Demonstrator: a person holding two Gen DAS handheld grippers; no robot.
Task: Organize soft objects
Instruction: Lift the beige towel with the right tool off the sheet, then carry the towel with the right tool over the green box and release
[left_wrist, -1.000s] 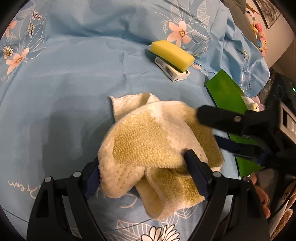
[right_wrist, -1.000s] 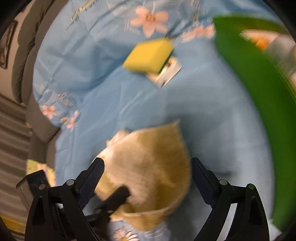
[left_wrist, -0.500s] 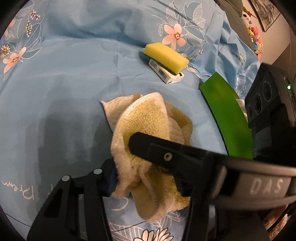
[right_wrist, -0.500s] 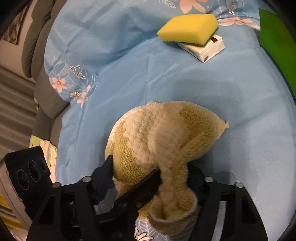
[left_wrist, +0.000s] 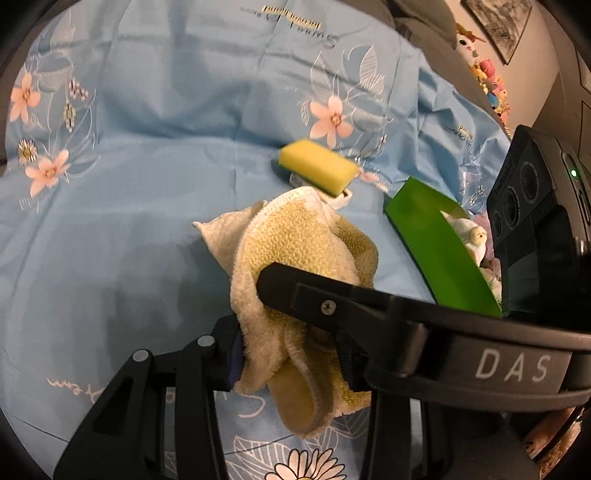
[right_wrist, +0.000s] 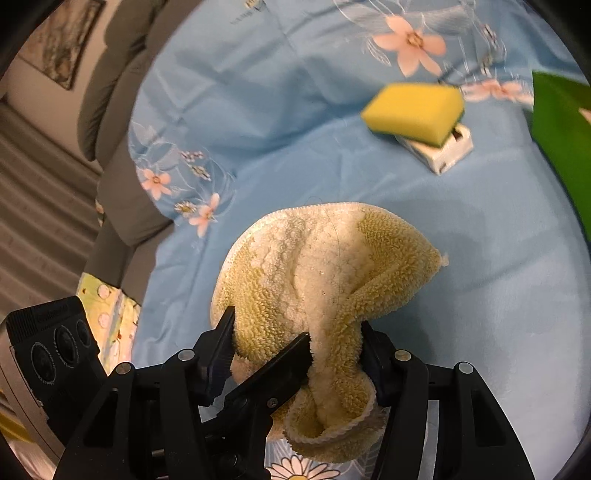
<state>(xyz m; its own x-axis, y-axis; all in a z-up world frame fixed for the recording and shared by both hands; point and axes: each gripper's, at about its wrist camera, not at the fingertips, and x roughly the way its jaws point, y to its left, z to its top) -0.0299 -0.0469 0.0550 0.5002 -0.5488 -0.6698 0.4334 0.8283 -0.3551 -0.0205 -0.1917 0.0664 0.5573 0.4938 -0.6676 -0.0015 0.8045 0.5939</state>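
Observation:
A yellow-and-cream terry towel (left_wrist: 295, 254) is bunched up above the blue floral sheet (left_wrist: 129, 192). My left gripper (left_wrist: 291, 354) is shut on the towel's lower folds. My right gripper (right_wrist: 299, 354) is shut on the same towel (right_wrist: 332, 266) from the other side; one of its fingers (left_wrist: 332, 299) crosses the left wrist view. A yellow sponge (left_wrist: 317, 170) lies beyond the towel, on a small white box; it also shows in the right wrist view (right_wrist: 413, 110).
A green bin (left_wrist: 436, 251) with soft toys inside stands to the right of the towel; its wall (right_wrist: 565, 147) shows in the right wrist view. A grey sofa (right_wrist: 110, 92) borders the sheet at the left. Plush toys sit at the far right.
My right gripper came in and closed on the towel, and my left gripper closed on it too. The towel is now bunched tighter and lifted off the sheet.

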